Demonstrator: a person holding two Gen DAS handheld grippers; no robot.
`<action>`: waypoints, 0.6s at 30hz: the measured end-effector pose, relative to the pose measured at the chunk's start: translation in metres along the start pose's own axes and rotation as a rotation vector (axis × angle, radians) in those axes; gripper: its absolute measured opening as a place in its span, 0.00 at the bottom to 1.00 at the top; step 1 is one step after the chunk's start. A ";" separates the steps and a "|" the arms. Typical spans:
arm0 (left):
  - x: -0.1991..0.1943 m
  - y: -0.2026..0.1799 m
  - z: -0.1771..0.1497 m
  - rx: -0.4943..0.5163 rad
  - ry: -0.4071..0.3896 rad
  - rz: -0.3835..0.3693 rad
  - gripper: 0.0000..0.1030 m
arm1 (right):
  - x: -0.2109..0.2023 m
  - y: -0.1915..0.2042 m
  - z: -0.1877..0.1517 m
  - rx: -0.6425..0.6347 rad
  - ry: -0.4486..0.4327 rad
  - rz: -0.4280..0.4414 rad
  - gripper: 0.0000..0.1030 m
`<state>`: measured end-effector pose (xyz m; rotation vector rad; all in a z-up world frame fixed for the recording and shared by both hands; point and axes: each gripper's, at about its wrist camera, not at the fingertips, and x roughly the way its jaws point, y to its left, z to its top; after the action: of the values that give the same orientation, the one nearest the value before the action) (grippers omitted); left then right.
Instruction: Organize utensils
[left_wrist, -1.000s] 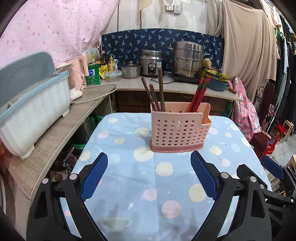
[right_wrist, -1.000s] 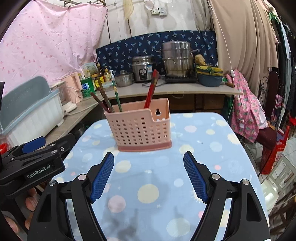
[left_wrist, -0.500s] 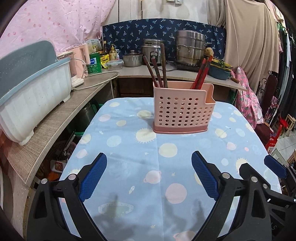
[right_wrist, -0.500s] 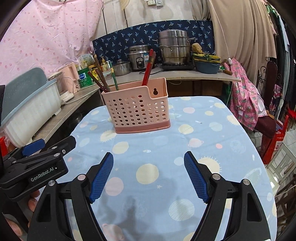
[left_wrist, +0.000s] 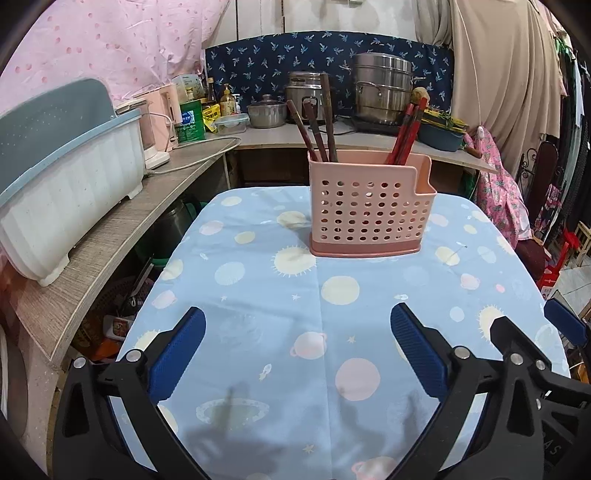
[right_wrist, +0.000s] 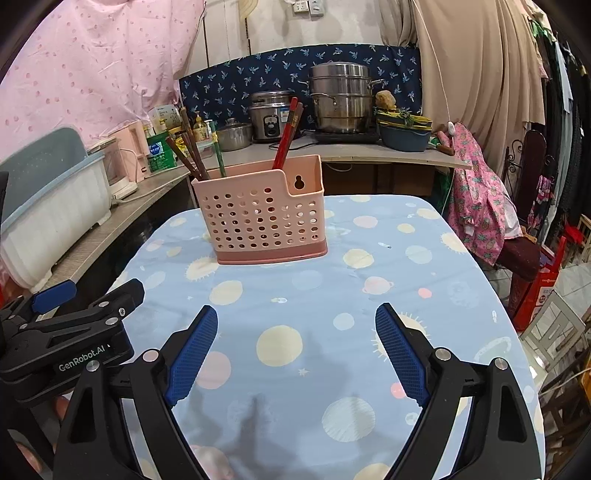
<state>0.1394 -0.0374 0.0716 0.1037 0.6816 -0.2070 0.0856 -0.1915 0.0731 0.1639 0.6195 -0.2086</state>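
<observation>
A pink perforated utensil basket (left_wrist: 369, 206) stands upright on the table with the blue planet-print cloth (left_wrist: 332, 332); it also shows in the right wrist view (right_wrist: 264, 218). Brown chopsticks (left_wrist: 316, 129) lean in its left part and red chopsticks (left_wrist: 404, 136) in its right part. In the right wrist view I see brown sticks (right_wrist: 188, 155), a green one (right_wrist: 218, 149) and red ones (right_wrist: 288, 131). My left gripper (left_wrist: 297, 326) is open and empty, above the cloth in front of the basket. My right gripper (right_wrist: 295, 323) is open and empty too.
A white and blue dish rack (left_wrist: 62, 177) sits on the wooden counter (left_wrist: 110, 240) to the left. Pots and a rice cooker (left_wrist: 306, 96) stand on the back counter. A chair with pink cloth (right_wrist: 491, 206) is at the right. The left gripper's body (right_wrist: 62, 332) shows at lower left.
Both grippers have drawn back and risen slightly from the basket, so it looks smaller and more of the cloth shows. Both stayed open and empty.
</observation>
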 end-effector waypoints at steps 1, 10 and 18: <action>0.001 0.000 0.000 -0.001 0.003 0.003 0.93 | 0.001 -0.001 0.000 0.000 0.003 0.000 0.81; 0.005 0.001 -0.003 0.005 0.015 0.020 0.93 | 0.005 0.000 -0.002 -0.005 0.013 -0.006 0.88; 0.008 -0.001 -0.004 0.010 0.024 0.029 0.93 | 0.008 -0.002 -0.004 0.008 0.024 -0.012 0.93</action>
<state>0.1429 -0.0394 0.0637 0.1256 0.7027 -0.1818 0.0894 -0.1936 0.0653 0.1703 0.6437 -0.2207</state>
